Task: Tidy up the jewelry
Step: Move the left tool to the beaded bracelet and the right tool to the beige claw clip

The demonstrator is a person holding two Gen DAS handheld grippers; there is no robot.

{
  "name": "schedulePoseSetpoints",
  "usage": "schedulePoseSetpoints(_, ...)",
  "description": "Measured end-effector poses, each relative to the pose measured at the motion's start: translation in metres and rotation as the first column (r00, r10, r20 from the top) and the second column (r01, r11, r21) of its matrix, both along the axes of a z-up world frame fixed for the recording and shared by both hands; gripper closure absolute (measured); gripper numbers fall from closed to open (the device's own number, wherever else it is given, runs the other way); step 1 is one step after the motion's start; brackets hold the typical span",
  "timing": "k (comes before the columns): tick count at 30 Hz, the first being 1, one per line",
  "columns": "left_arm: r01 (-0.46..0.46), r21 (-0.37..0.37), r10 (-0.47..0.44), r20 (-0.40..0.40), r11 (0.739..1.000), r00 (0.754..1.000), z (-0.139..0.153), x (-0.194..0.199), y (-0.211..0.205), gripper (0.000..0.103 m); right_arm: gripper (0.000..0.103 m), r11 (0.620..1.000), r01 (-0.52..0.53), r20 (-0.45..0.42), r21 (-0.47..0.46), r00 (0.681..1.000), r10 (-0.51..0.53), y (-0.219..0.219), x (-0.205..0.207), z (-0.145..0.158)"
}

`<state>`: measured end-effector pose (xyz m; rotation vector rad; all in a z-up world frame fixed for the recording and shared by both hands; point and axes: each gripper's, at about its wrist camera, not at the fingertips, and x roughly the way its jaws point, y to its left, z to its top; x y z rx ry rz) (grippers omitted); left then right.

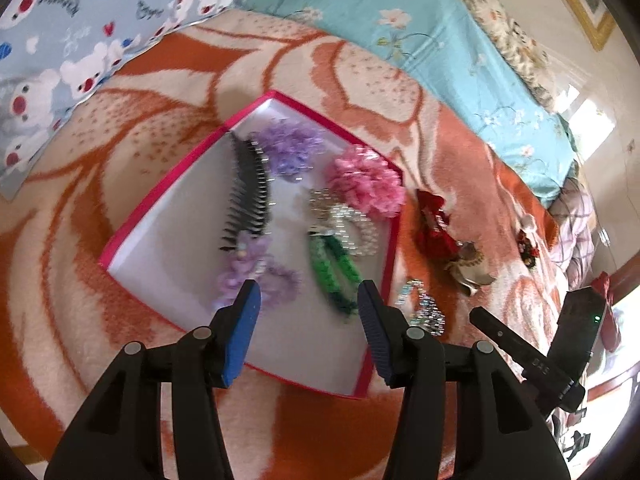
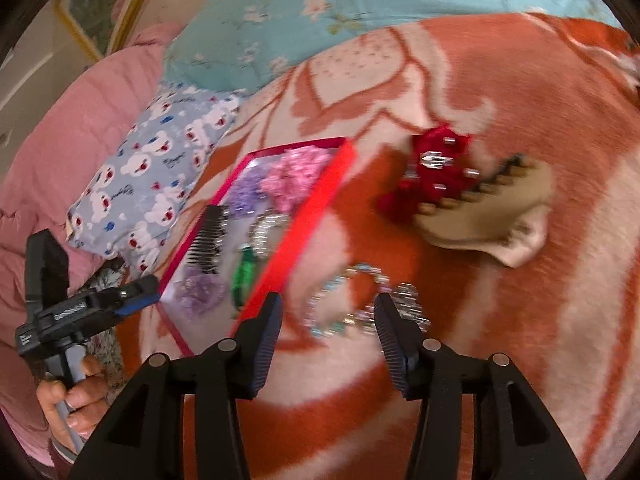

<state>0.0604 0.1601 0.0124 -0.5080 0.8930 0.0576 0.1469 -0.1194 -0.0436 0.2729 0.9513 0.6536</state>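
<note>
A shallow pink-rimmed box (image 1: 124, 232) lies on the orange blanket. In it are a black comb (image 1: 248, 192), purple (image 1: 286, 148) and pink (image 1: 366, 182) flower pieces, a pearl bracelet (image 1: 352, 224), a green clip (image 1: 334, 268) and a lilac flower tie (image 1: 248, 268). My left gripper (image 1: 308, 300) is open and empty above the box's near part. My right gripper (image 2: 328, 312) is open and empty just over a beaded bracelet (image 2: 352, 300) on the blanket right of the box (image 2: 304, 224). The bracelet also shows in the left wrist view (image 1: 424, 308). A red flower clip (image 2: 432, 168) lies beyond.
A beige claw clip (image 2: 488, 216) lies beside the red clip. A small red ornament (image 1: 528, 244) lies farther right. A bear-print pillow (image 1: 80, 40) and a turquoise floral quilt (image 1: 420, 20) border the blanket. The left gripper's body (image 2: 80, 304) and a hand show at left.
</note>
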Motion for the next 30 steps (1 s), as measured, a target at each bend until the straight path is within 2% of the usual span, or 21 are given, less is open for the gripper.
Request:
schedulePoseSetpoints(7, 0.096, 0.011, -0.096, 0.010, 0.995, 0.995, 0.009, 0.008, -0.039, 0.054, 0.049, 0.995, 0.104, 0.000, -0.006, 0.995, -0.104, -0.049, 0.005, 0.000)
schedulePoseSetpoints(13, 0.187, 0.023, -0.187, -0.003, 0.982, 0.982, 0.009, 0.018, -0.077, 0.054, 0.048, 0.986, 0.164, -0.001, 0.004, 0.986, -0.164, -0.074, 0.011, 0.001)
schedulePoseSetpoints(18, 0.241, 0.027, -0.240, -0.024, 0.970, 0.970, 0.003, 0.026, -0.099, 0.054, 0.041, 0.982, 0.187, -0.003, 0.012, 0.982, -0.187, -0.082, 0.015, 0.000)
schedulePoseSetpoints(20, 0.256, 0.026, -0.255, -0.033, 0.966, 0.966, 0.000, 0.029, -0.106, 0.054, 0.032, 0.981, 0.194, -0.007, 0.018, 0.981, -0.194, -0.084, 0.019, -0.001)
schedulePoseSetpoints(26, 0.287, 0.031, -0.285, -0.060, 0.957, 0.957, -0.011, 0.035, -0.119, 0.054, 0.025, 0.977, 0.209, -0.024, 0.030, 0.978, -0.209, -0.083, 0.035, -0.006)
schedulePoseSetpoints(30, 0.299, 0.026, -0.296, -0.080, 0.954, 0.952, -0.018, 0.038, -0.122, 0.054, 0.024, 0.978, 0.209, -0.047, 0.029, 0.977, -0.207, -0.076, 0.045, -0.012)
